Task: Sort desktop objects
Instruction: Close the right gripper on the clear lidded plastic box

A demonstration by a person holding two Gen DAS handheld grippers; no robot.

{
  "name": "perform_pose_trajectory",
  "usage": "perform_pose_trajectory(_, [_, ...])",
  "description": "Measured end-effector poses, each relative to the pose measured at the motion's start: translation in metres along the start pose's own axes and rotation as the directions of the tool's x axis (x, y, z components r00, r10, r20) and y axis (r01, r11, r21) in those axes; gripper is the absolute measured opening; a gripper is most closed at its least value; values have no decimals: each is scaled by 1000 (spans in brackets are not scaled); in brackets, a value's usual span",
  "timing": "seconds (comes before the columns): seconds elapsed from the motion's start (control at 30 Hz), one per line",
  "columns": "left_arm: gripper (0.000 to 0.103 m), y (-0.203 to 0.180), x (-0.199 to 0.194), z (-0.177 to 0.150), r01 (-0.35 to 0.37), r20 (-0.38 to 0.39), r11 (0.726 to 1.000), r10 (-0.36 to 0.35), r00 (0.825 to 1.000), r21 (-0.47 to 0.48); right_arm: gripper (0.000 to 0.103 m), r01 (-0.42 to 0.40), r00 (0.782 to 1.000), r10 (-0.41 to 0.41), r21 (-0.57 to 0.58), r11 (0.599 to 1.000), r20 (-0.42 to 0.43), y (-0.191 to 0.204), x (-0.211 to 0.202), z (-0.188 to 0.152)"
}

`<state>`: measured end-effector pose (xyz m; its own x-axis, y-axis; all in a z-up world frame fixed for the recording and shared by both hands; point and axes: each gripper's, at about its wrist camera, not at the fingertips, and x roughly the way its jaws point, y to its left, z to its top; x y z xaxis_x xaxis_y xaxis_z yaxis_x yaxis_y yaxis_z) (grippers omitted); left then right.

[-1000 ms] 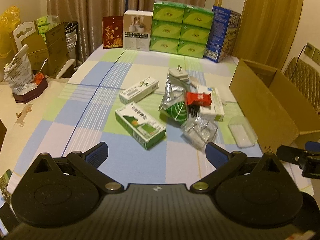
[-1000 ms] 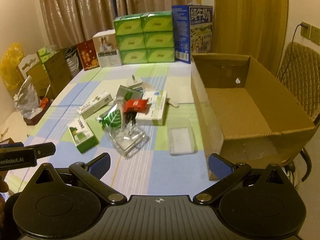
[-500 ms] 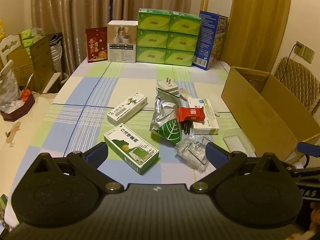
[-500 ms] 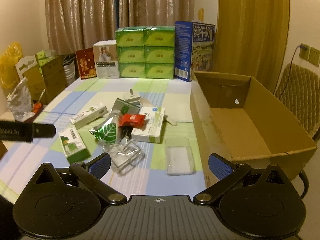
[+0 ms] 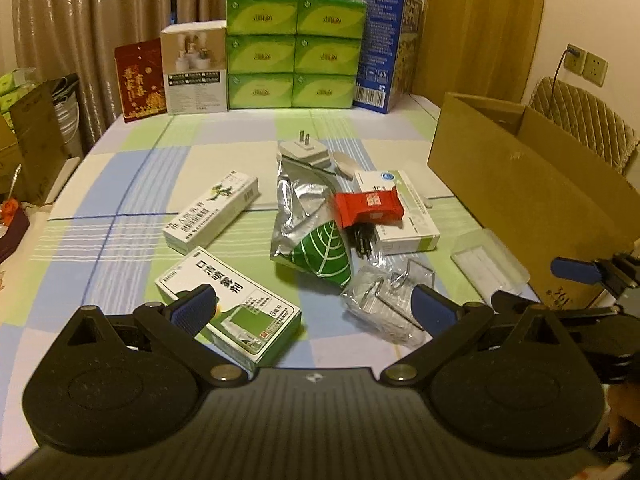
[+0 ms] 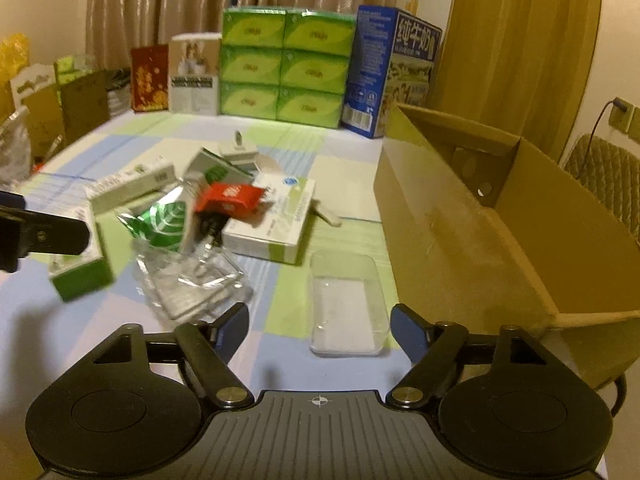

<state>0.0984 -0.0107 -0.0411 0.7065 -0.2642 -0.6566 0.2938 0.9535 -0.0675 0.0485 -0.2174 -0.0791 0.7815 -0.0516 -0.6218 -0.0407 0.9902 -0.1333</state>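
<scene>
The left gripper (image 5: pixel 312 306) hung wide open and empty above the near part of the tabletop (image 5: pixel 120 184). Its left finger sat over a green-and-white medicine box (image 5: pixel 228 302), and its right finger over a crumpled clear plastic package (image 5: pixel 384 300). Just beyond lay a silver foil pouch with a green leaf print (image 5: pixel 308 224), a long white box (image 5: pixel 212 210) to its left, and a red snack packet (image 5: pixel 368 204) resting on a white-and-green flat box (image 5: pixel 400 212) to its right. A white plug adapter (image 5: pixel 306 150) lay farther off.

The right gripper (image 6: pixel 320 326) was likewise spread open, holding nothing, with a clear plastic lidded case (image 6: pixel 346 306) lying between and just beyond its fingers. To the right stood an open cardboard box (image 6: pixel 500 216), its near wall close beside the case. The heap of packets lay to the far left, blurred in this view. Green tissue packs (image 6: pixel 284 68) and a blue milk carton box (image 6: pixel 384 68) were stacked along the far edge.
</scene>
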Motion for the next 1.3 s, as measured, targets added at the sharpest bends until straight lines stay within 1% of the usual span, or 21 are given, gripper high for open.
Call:
perform_pose_trajectory(0.17, [102, 4, 14, -5, 23, -26, 999, -24, 999, -33, 73, 63, 998, -63, 0, 998, -4, 5, 21, -5])
perform_pose_trajectory(0.33, [102, 6, 21, -5, 32, -22, 999, -33, 999, -36, 73, 102, 995, -102, 25, 994, -15, 7, 34, -9])
perform_pose_trajectory(0.43, [102, 8, 22, -4, 45, -21, 997, -46, 999, -57, 73, 145, 989, -142, 69, 987, -34, 4, 43, -11])
perform_pose_trajectory(0.53, [102, 8, 21, -3, 59, -19, 996, -60, 998, -61, 73, 160, 986, -153, 131, 978, -59, -4, 49, -12])
perform_pose_trajectory(0.57, [102, 8, 21, -3, 61, -18, 996, -62, 998, -59, 73, 160, 986, -153, 131, 978, -59, -4, 49, -12])
perform_pose_trajectory(0.6, [102, 8, 21, -4, 61, -17, 996, -62, 998, -60, 73, 146, 989, -138, 163, 976, -60, -8, 51, -13])
perform_pose_trajectory(0.73, [102, 8, 22, -4, 66, -19, 996, -67, 998, -67, 73, 126, 991, -116, 188, 974, -59, -12, 55, -14])
perform_pose_trajectory(0.77, [102, 8, 22, -4, 67, -19, 995, -69, 997, -67, 67, 122, 992, -112, 194, 973, -64, -12, 56, -14])
perform_pose_trajectory(0.8, [102, 8, 23, -4, 69, -18, 996, -70, 997, -65, 55, 107, 993, -96, 200, 974, -65, -13, 56, -14])
perform_pose_trajectory(0.9, [102, 6, 24, -5, 67, -18, 997, -68, 998, -50, 55, 76, 996, -65, 189, 979, -62, -10, 53, -14])
perform_pose_trajectory(0.93, [102, 5, 25, -5, 66, -22, 997, -67, 998, -39, 55, 21, 998, -12, 180, 983, -54, -6, 51, -15])
perform_pose_trajectory(0.97, [102, 4, 26, -6, 66, -23, 997, -67, 997, -29, 55, -6, 999, 15, 176, 984, -51, -4, 50, -15])
perform_pose_trajectory(1.1, [102, -2, 28, -8, 75, -27, 997, -74, 997, 32, 55, -44, 997, 53, 172, 984, -48, -3, 49, -15])
perform_pose_trajectory(1.23, [102, -8, 31, -11, 67, -38, 994, -64, 997, 85, 54, -144, 988, 151, 151, 978, -36, 3, 47, -15])
perform_pose_trajectory(1.3, [102, -7, 31, -10, 60, -32, 993, -57, 998, 101, 54, -161, 985, 167, 147, 976, -35, 4, 47, -15])
